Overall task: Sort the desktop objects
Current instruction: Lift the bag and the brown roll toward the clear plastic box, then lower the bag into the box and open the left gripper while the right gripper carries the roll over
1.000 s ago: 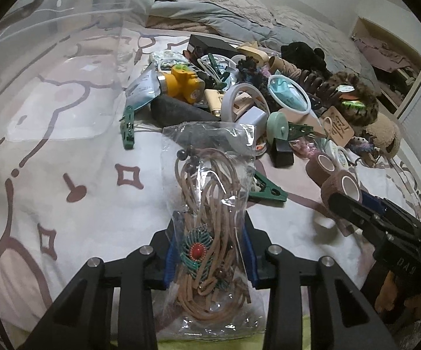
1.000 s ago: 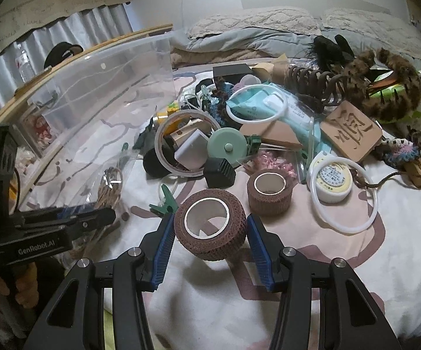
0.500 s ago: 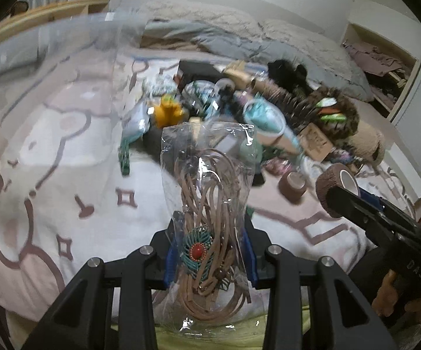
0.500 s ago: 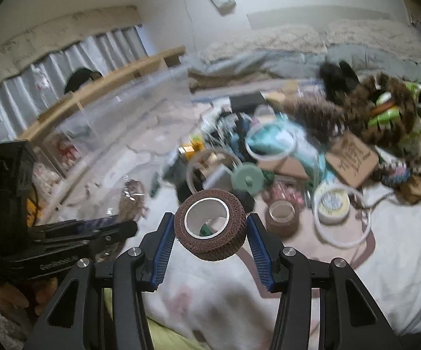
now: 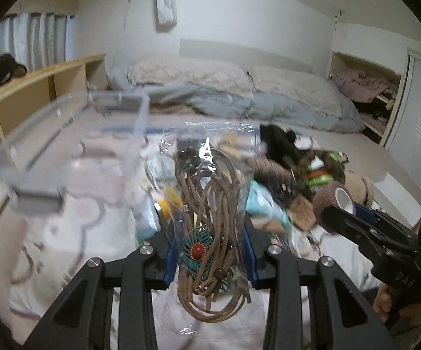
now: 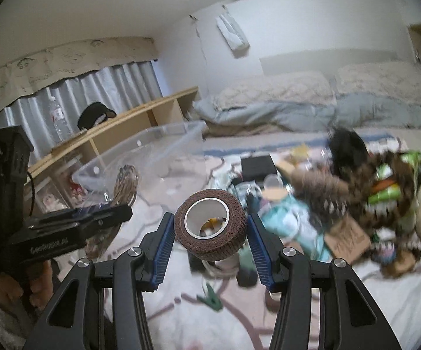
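Note:
My left gripper (image 5: 210,252) is shut on a clear plastic bag of brown cord with a teal and red pendant (image 5: 210,204), held up above the bed. The right gripper (image 6: 210,233) is shut on a brown bandage roll (image 6: 210,227) with a white core, also lifted off the surface. From the left wrist view that roll (image 5: 331,204) shows at the right. The right wrist view catches the bag (image 6: 124,186) hanging at the left. A clear plastic bin (image 5: 73,151) (image 6: 152,157) stands to the left of both, open at the top.
A blurred heap of small objects (image 6: 341,204) covers the patterned sheet (image 6: 225,329), among them a green clip (image 6: 211,297), a black box (image 6: 258,166) and a yellow item (image 5: 166,204). A wooden shelf (image 5: 35,87) runs along the left. Pillows and a grey duvet (image 5: 254,102) lie behind.
Both grippers have risen off the bed with the bag and the roll still held. The views have tipped up, and the wall, curtains and the bin's rim have come into sight.

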The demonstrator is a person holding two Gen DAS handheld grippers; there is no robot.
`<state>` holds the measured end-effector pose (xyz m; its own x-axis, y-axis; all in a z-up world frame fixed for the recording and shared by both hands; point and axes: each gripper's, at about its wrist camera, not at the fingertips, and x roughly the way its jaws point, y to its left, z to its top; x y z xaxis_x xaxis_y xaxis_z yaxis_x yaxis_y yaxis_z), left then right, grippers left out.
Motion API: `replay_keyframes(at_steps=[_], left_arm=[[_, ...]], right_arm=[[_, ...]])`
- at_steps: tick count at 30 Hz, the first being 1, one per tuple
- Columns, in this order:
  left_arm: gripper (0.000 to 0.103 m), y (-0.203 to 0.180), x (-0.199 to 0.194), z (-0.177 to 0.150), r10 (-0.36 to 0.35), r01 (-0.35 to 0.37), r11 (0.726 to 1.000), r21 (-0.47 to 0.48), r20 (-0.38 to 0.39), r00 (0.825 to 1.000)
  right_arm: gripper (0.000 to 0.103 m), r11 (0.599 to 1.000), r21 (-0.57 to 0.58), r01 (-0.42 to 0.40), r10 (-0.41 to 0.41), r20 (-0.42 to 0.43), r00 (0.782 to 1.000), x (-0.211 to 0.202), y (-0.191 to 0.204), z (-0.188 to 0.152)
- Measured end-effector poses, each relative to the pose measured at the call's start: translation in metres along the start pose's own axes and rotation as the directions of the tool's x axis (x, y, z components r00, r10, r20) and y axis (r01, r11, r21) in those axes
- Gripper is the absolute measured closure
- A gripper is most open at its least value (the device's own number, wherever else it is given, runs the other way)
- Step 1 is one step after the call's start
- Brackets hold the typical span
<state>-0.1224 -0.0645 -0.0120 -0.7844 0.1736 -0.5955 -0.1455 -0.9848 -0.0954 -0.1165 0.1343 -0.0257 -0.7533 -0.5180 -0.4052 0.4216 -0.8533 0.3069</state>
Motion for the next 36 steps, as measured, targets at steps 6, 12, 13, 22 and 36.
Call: replay_keyframes(at_steps=[6, 12, 13, 22, 36], left_arm=[[0.066, 0.028, -0.007, 0.041, 0.03, -0.03, 1.0, -0.001, 0.075, 0.997], [0.066, 0.063, -0.007, 0.073, 0.061, -0.058, 0.998, -0.027, 0.121, 0.991], [0.066, 0.069, -0.007, 0.077, 0.067, -0.063, 0.998, -0.031, 0.128, 0.989], [0.066, 0.122, 0.01, 0.105, 0.133, -0.117, 0.988, -0.101, 0.163, 0.978], [0.066, 0.198, 0.061, 0.11, 0.244, -0.239, 0.967, -0.092, 0.048, 0.969]], right_arm=[[0.052, 0.998, -0.026, -0.053, 0.054, 0.026, 0.998, 0.016, 0.017, 0.034], [0.052, 0.992, -0.051, -0.116, 0.118, 0.042, 0.992, 0.041, 0.039, 0.063], [0.052, 0.99, -0.055, -0.131, 0.134, 0.044, 0.99, 0.044, 0.042, 0.067], [0.052, 0.979, -0.087, -0.185, 0.188, 0.026, 0.982, 0.083, 0.071, 0.092], [0.052, 0.972, -0.036, -0.232, 0.229, -0.073, 0.971, 0.155, 0.095, 0.103]])
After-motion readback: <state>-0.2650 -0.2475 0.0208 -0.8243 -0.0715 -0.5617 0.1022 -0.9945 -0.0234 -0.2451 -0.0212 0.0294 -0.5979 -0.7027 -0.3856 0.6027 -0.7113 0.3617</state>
